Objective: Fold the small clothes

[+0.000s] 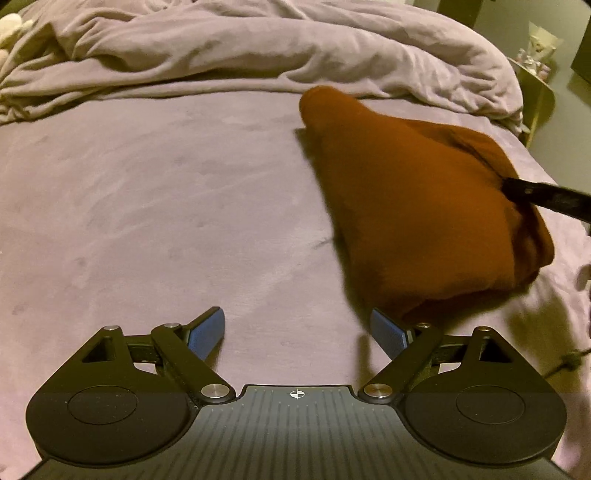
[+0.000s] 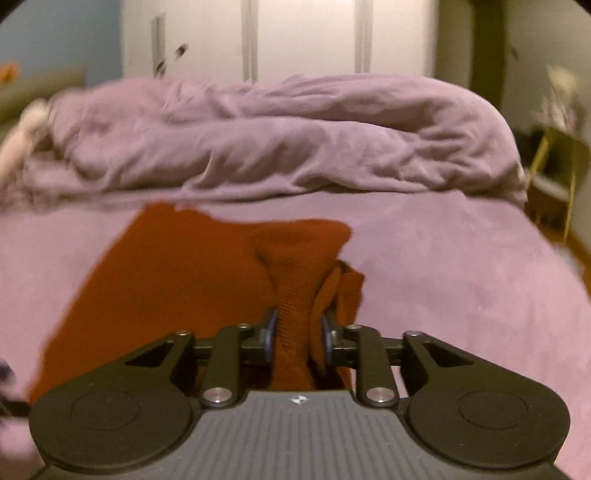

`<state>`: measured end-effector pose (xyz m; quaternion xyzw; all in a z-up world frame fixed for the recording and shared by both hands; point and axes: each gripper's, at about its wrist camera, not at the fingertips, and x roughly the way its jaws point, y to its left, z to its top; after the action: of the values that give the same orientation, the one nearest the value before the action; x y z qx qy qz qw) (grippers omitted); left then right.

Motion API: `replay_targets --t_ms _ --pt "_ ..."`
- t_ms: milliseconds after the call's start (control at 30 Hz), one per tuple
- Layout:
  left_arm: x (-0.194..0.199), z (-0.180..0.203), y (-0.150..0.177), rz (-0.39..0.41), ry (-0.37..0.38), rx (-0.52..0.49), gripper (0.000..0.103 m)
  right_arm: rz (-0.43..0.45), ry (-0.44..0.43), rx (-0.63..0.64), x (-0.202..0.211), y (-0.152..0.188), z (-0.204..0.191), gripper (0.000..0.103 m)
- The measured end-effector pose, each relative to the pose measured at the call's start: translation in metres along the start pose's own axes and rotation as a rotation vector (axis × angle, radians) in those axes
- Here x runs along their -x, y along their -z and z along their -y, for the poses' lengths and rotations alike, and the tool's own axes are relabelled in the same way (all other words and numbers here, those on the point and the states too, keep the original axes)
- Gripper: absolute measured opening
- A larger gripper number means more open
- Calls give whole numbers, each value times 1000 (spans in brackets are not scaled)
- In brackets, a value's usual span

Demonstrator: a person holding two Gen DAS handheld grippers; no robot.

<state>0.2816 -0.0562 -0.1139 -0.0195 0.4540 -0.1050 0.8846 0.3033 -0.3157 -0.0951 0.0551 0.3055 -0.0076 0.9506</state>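
Note:
A rust-brown garment [image 1: 413,206] lies in a loose heap on the purple bed sheet [image 1: 147,206], to the right in the left wrist view. My left gripper [image 1: 297,332] is open and empty, low over the sheet, with its right pad close to the garment's near edge. My right gripper [image 2: 299,332] is shut on a bunched fold of the garment [image 2: 184,280] and lifts that part off the bed. It also shows in the left wrist view [image 1: 517,190] as a dark finger at the garment's right side.
A crumpled purple duvet [image 1: 258,48] lies across the far side of the bed. A gold-framed side table [image 2: 557,177] stands past the bed's right edge. White wardrobe doors [image 2: 295,37] are behind. A pale soft toy [image 1: 11,29] sits far left.

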Motion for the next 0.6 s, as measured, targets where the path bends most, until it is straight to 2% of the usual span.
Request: replay_targets --t_ms 100,167,267,333,433,500,600 --pt "15 -1 -3 49 -7 9 92 54 -30 -68 31 6 10 27" --pt "23 -3 -9 88 -12 37 93 83 -51 -55 42 9 6 27" --pt "21 2 -23 104 -28 70 94 58 -115 22 37 12 -13 27" --pt "15 10 -33 106 -13 69 95 29 -90 109 26 18 -27 27" --pt "-2 24 -40 70 -37 23 95 5 0 188 15 28 -34 23" --pt "-9 29 -40 67 -51 -6 95 9 36 195 16 32 -30 21" --pt "-20 34 -37 41 -63 -33 95 -31 55 169 13 36 -13 19"
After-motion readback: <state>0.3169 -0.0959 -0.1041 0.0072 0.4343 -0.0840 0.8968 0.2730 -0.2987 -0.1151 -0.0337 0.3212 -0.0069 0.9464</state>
